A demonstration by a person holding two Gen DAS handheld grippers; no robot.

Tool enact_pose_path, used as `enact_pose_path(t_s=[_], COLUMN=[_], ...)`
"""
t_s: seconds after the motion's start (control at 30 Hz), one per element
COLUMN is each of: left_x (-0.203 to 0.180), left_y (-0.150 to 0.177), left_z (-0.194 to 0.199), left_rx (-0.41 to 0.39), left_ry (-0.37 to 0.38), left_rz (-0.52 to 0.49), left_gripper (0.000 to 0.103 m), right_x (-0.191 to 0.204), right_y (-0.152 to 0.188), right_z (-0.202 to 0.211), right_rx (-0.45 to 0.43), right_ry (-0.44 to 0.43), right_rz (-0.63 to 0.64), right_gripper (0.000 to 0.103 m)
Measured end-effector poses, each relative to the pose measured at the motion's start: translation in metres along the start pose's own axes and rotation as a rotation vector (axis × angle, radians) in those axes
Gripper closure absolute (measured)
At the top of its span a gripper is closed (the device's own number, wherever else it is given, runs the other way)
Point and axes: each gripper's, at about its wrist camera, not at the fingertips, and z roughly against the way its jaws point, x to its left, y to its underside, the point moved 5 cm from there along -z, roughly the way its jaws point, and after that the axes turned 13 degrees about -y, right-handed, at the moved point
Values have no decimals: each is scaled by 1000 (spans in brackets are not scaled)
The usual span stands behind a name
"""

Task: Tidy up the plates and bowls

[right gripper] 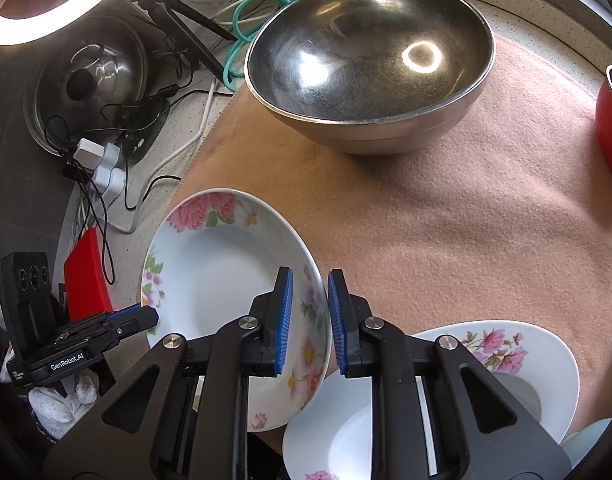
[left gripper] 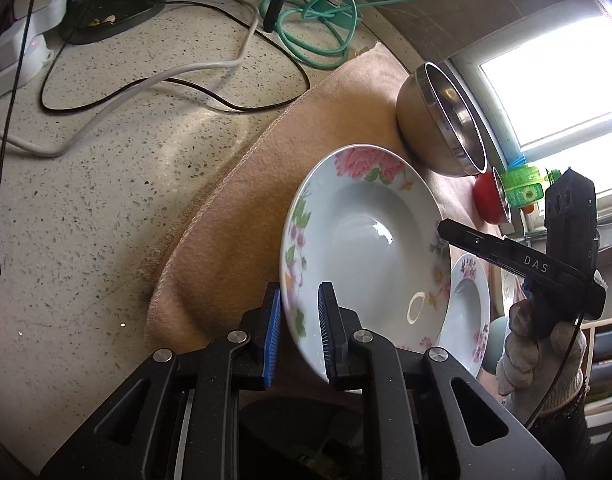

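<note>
Table (left gripper: 85, 208): speckled stone, half covered by a pink-tan cloth (right gripper: 446, 216) that carries all the crockery.
Steel bowl (right gripper: 370, 60): the biggest piece, upright on the cloth at 12 o'clock in the right wrist view, apart from the plates.
Floral plate (right gripper: 225, 280): tilted steeply, seemingly off the cloth, held across its width from two sides; in the right wrist view it sits at 8 o'clock of centre.
Second floral plate (right gripper: 506, 360): flat on the cloth at 5 o'clock, partly under the tilted one's lower edge (likely the stacking target).
Red bowl (right gripper: 610, 128): at the 3 o'clock edge, well apart.
Right tongs (right gripper: 310, 320): straddling the near rim of the tilted plate, blue pads just beside it on either face; I cannot tell whether they bite yet.
Left tongs (left gripper: 299, 336): astride the opposite rim, one pad behind, one in front; contact likewise unclear.
Doing it well: I judge both grips should be firm before moving, then level the plate, centre it over the flat one and lower gently (glazed rims slip and chip).
</note>
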Motion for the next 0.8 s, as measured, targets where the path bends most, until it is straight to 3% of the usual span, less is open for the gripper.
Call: enact_pose_path(t_s=[0.33,0.47,0.8], left_x=[-2,-4,-8], left_y=[-7,-10,-24], left_z=[-4,-2,0], left_rx=[7,3,-26], left_ry=[-27,-17,-74], left_rz=[-17,-25,-80], left_gripper=[88,88,88], right_x=[-3,-4,-5], right_y=[2,5,9], right_z=[0,2,6], right_rx=[10,-7,-65], right_ry=[3,7,-38], right_rz=[-20,-35,-87], right_gripper=[89,89,89])
